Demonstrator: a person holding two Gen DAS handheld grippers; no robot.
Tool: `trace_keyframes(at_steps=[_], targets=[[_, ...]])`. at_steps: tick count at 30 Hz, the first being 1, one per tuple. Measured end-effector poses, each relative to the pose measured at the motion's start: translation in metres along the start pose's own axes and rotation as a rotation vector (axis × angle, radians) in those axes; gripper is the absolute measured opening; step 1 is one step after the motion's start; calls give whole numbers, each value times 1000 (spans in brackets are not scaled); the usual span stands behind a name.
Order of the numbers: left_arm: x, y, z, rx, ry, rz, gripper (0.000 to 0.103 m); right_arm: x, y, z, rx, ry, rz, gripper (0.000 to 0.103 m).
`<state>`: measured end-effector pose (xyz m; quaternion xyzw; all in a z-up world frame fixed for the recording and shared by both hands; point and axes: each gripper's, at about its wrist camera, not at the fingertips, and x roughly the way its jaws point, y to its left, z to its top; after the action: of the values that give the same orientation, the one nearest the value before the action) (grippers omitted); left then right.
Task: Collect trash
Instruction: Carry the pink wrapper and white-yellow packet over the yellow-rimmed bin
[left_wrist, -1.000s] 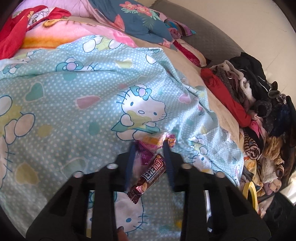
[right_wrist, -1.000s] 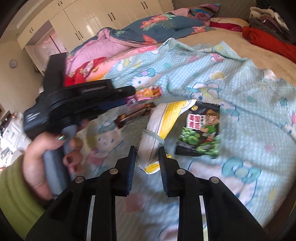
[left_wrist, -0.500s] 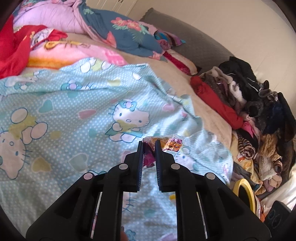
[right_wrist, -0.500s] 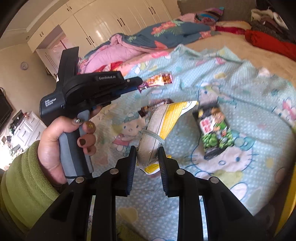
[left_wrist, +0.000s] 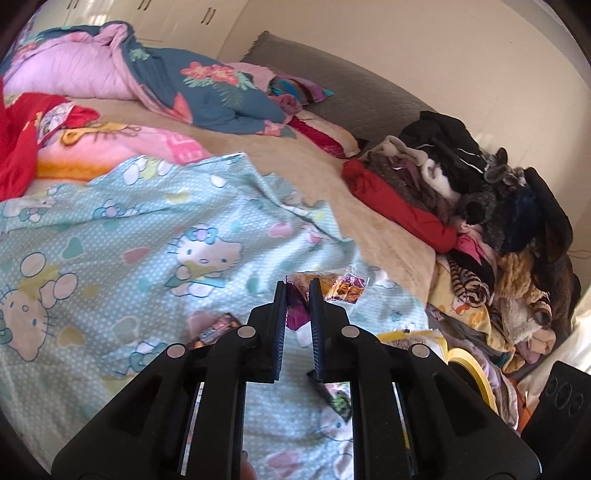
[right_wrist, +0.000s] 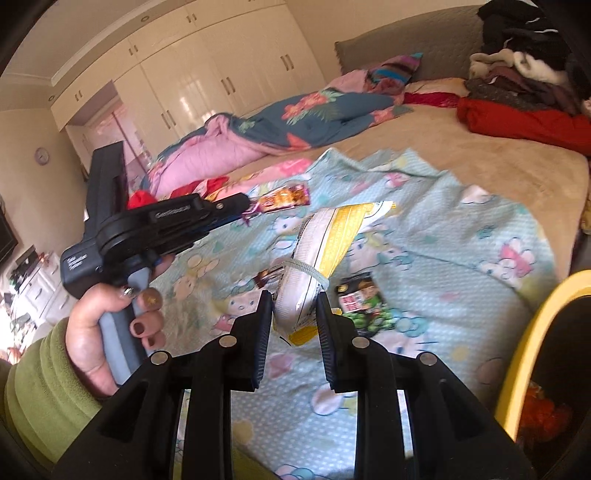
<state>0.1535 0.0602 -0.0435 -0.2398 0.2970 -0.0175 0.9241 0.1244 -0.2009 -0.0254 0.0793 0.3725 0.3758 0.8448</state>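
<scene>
Two claws each pinch trash above the bed (right_wrist: 480, 147): left claw (left_wrist: 297, 291) grips an orange wrapper (left_wrist: 332, 286) mid-frame, right claw (right_wrist: 293, 301) a yellow-white packet (right_wrist: 325, 251); thin edge-grips could slip.

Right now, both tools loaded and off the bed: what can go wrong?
1. The left tool pinches only the purple end of the orange snack wrapper; most of it hangs past the tips, so it may slip out.
2. The right tool grips the yellow-and-white bag at its bottom corner; the long top could swing or tear free.
3. The green snack packet and the brown candy bar still lie on the blue blanket, easy to miss.
</scene>
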Motion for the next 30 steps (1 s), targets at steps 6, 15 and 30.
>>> trace_keyframes(at_steps=[6, 15, 30], targets=[[-1, -27, -6, 41, 10, -40, 8, -20, -18, -1, 25, -35, -49, 24], [4, -70, -26, 113, 50, -103, 8, -52, -52, -5, 86, -86, -113, 24], [11, -118, -55, 212, 116, -172, 8, -97, -111, -14, 208, -162, -219, 24]])
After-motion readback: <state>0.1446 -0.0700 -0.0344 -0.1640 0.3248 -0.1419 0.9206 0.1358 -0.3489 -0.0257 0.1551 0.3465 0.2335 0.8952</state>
